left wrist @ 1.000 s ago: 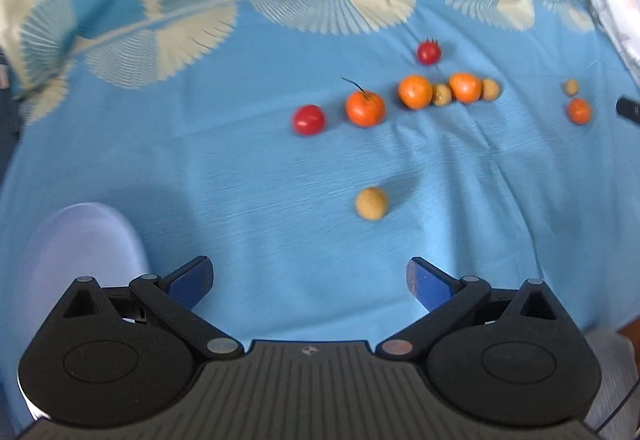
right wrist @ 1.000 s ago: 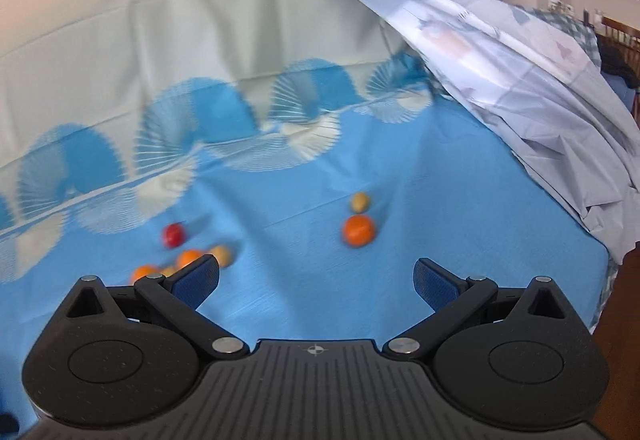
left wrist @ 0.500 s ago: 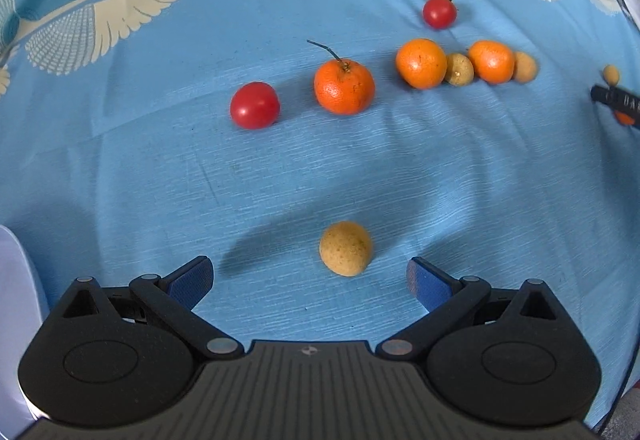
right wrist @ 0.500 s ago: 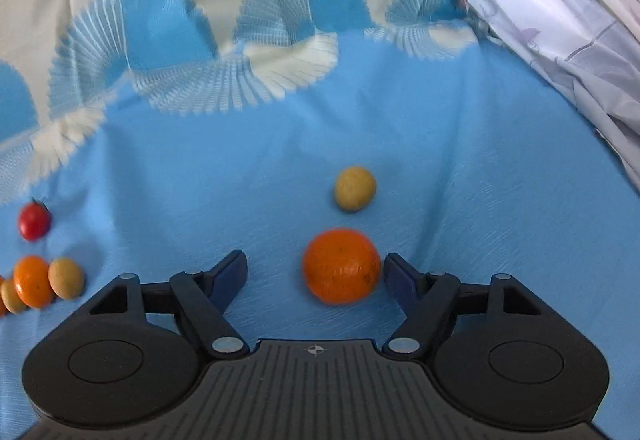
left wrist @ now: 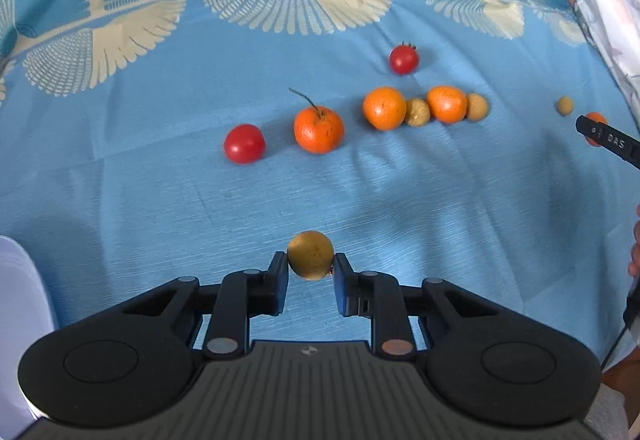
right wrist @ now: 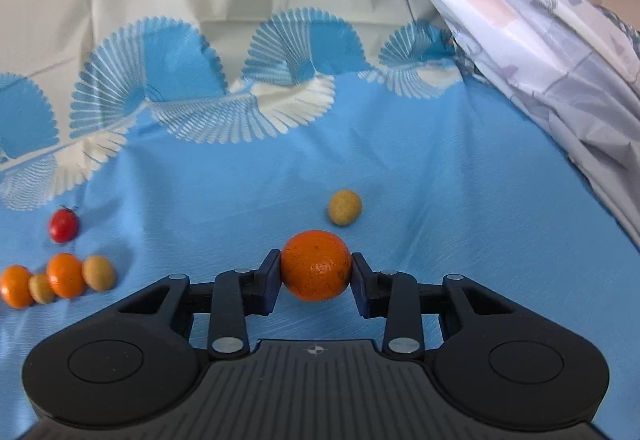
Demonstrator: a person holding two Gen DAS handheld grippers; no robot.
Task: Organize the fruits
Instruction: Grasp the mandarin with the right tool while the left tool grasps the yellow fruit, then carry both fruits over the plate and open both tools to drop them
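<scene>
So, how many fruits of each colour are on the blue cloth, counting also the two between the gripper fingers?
Red fruits: 2
Orange fruits: 4
Yellow-brown fruits: 4
Total: 10

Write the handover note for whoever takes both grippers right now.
Left gripper: shut on the yellow-brown fruit, low over the blue cloth.
Right gripper: jaws closing, pads against the orange; a small yellow fruit lies just beyond it.
On the cloth: two tomatoes, a stemmed orange, and a touching row of two oranges and two yellow fruits.
Done: two fruits gripped, nothing sorted yet.
Left: place both, then collect the rest. A white object sits at the left edge.
</scene>
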